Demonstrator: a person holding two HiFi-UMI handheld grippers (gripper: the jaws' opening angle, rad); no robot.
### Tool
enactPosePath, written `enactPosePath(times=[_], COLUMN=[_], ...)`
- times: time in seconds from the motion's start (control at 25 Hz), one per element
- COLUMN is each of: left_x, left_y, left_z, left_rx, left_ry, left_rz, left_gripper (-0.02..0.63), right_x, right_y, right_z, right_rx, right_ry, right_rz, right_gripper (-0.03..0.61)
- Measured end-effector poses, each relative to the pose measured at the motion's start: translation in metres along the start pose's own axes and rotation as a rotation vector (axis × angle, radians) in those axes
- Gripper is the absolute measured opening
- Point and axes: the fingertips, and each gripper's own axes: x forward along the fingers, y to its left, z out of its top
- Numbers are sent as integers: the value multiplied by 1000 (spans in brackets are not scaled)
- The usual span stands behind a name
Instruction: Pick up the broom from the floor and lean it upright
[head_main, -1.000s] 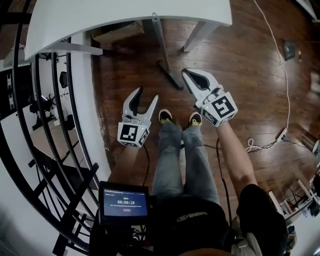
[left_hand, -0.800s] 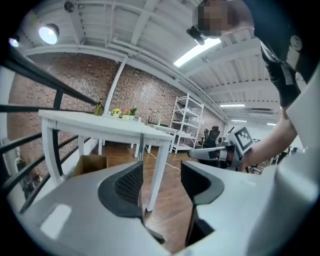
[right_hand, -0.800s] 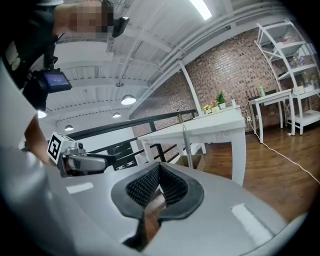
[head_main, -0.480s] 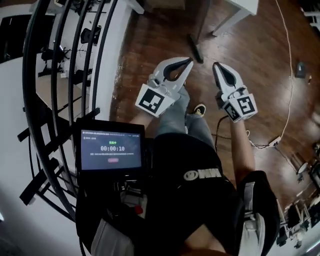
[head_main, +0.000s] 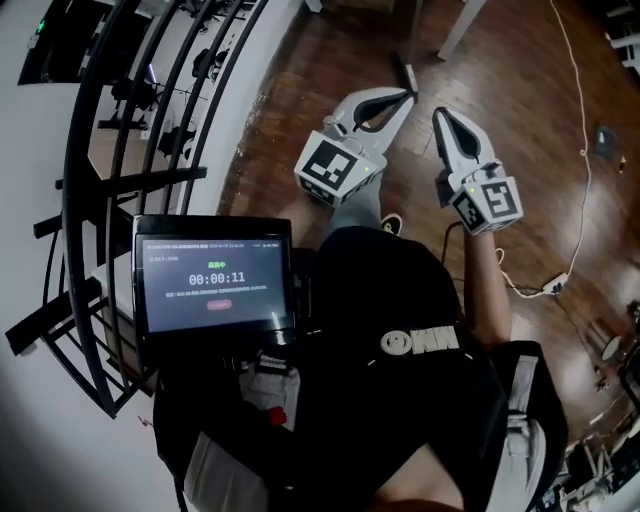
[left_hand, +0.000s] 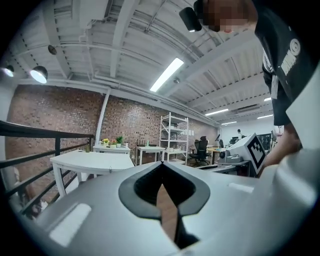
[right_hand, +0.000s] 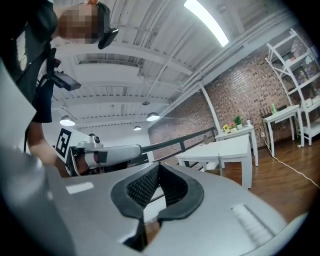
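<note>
The broom (head_main: 407, 74) lies on the wooden floor far ahead, its dark head near a white table's leg (head_main: 455, 28), with only part of it showing past the grippers. My left gripper (head_main: 408, 95) is held up level in front of the person's chest, shut, with nothing between its jaws. Just to its right my right gripper (head_main: 440, 114) is also shut and empty. In the left gripper view the left gripper (left_hand: 161, 166) faces the room, as the right gripper (right_hand: 157, 168) does in its own view. Neither gripper touches the broom.
A black metal railing (head_main: 120, 150) curves along the left. A screen (head_main: 215, 275) hangs on the person's chest. A white cable (head_main: 582, 170) runs over the floor at right. White tables (left_hand: 92, 162) and a shelf rack (left_hand: 172, 137) stand by the brick wall.
Both grippers have risen from near the floor up to chest height and moved forward. The left gripper's jaws, open a second ago, have shut on nothing. The right stayed shut.
</note>
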Motion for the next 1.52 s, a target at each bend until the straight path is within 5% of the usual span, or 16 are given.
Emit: enactPosePath(times=[0.28, 0.6, 1.52], left_x=[-127, -173, -165], left_y=[-137, -173, -175], left_z=[-6, 15, 15], left_rx=[-2, 33, 14], left_ry=[15, -31, -77], left_rz=[-11, -32, -18], left_gripper=[17, 18, 17], right_x=[-126, -144, -145], right_y=[136, 209, 205], right_z=[-31, -10, -1], right_rx=[-12, -54, -102], right_ry=[-16, -82, -140], right_rz=[2, 31, 8], right_gripper=[3, 3, 2])
